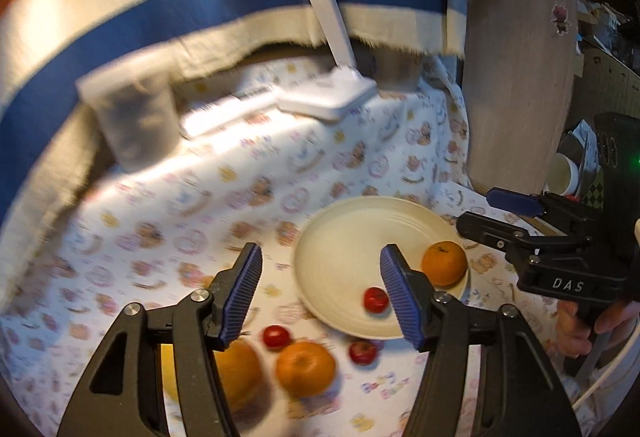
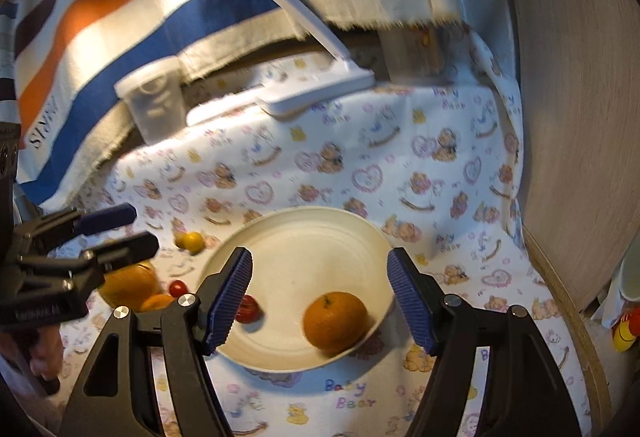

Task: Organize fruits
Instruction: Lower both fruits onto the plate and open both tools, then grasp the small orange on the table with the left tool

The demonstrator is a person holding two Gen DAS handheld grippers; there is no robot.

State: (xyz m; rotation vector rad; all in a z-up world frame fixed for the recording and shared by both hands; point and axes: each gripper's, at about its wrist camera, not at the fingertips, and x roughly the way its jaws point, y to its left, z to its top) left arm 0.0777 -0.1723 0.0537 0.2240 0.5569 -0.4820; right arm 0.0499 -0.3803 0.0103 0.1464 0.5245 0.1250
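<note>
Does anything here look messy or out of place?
Mostly the fruit: only one orange and one small red fruit sit on the cream plate. Other oranges, red ones and a small yellow fruit lie scattered on the patterned cloth beside it.

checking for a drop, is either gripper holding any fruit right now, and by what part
Nothing is held. The left gripper and right gripper both stand open and empty above the plate, where an orange and a small red fruit lie.
</note>
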